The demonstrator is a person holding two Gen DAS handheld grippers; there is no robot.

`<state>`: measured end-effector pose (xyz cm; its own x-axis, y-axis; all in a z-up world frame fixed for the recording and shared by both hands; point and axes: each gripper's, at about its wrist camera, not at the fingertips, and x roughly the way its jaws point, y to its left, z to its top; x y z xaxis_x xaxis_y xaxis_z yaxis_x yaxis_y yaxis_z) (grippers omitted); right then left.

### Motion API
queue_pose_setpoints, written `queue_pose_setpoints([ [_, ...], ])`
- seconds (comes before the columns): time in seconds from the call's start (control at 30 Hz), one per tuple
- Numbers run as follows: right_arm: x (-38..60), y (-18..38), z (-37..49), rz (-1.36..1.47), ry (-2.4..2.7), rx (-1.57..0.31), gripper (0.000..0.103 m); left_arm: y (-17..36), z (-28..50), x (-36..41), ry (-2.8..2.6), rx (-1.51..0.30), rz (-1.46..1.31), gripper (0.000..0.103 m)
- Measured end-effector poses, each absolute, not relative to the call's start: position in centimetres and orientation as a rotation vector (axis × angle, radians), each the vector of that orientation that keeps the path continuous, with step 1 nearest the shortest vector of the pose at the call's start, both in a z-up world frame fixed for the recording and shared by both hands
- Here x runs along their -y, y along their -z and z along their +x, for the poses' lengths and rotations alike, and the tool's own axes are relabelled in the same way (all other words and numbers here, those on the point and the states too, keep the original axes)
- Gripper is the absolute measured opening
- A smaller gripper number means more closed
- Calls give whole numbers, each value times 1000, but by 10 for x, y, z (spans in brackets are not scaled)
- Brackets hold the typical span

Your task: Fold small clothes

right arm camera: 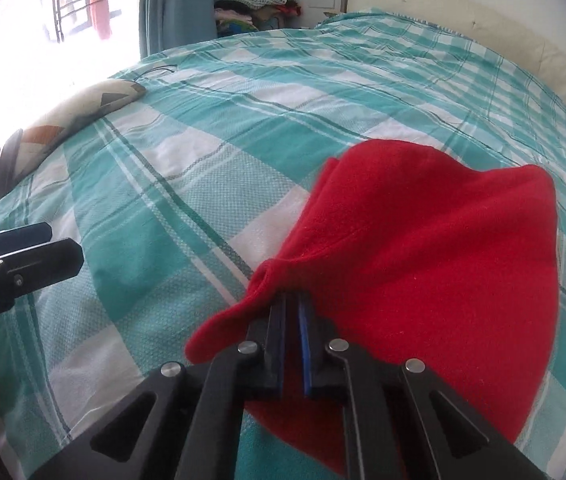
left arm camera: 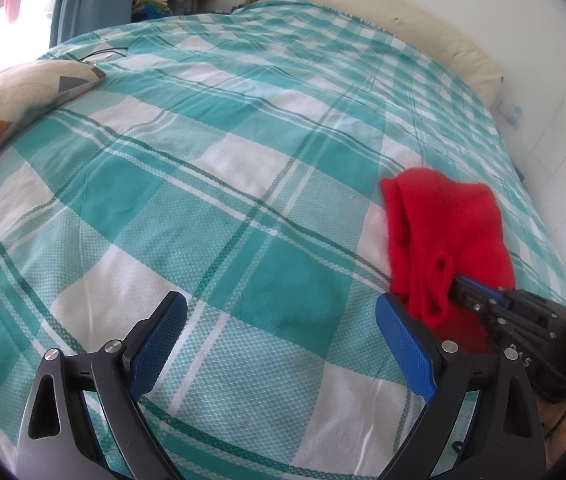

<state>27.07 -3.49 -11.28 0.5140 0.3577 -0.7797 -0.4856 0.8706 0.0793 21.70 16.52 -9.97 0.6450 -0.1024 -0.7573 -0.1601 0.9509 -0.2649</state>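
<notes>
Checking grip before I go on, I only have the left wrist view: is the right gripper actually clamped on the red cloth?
Observer: Yes. In the right wrist view the right gripper is shut on a bunched edge of the red garment.
Operator: Is the whole piece lifted?
Observer: No, most of it lies spread on the checked bedspread.
Operator: Left gripper near it?
Observer: No. The left gripper sits at that view's left edge, apart from the cloth, jaws open.

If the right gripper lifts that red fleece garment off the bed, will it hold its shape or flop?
Probably flop: the red garment already drapes and bunches where the right gripper has its jaws shut on an edge. It looks light for its size. The fuzzy nap likely grips the checked bedsheet, so it may drag rather than slide.
</notes>
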Motion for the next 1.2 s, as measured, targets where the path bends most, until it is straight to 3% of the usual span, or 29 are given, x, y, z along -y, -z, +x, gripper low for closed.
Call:
queue_pose_setpoints([
  [0.2,124,77,240,-6,-427,-886,16,96,218,-156,-5,-871,-301,96],
  [0.37,145,132,228,-22,-375,-1032,16,99,216,-146,25,-887,-292,96],
  [0.47,150,130,216,-3,-379,-1000,16,99,218,-141,100,-902,-343,96],
  [0.53,162,118,218,58,-387,-987,24,97,233,-135,171,-928,-418,96],
  [0.6,176,105,224,108,-373,-939,69,96,257,-124,233,-964,-471,99],
  [0.77,210,99,266,282,-332,-892,72,122,329,-84,239,-1112,-325,101],
  [0.97,219,149,327,569,-397,-981,72,133,351,-60,253,-1127,-196,101],
  [1.03,205,158,337,569,-406,-976,68,135,353,-52,284,-1131,-201,94],
  [1.1,186,154,340,457,-358,-967,45,139,354,-46,324,-1131,-200,39],
  [1.17,160,142,337,241,-297,-942,31,137,351,-46,320,-1119,-221,23],
  [1.2,146,135,332,118,-272,-913,27,134,349,-47,320,-1111,-226,19],
])
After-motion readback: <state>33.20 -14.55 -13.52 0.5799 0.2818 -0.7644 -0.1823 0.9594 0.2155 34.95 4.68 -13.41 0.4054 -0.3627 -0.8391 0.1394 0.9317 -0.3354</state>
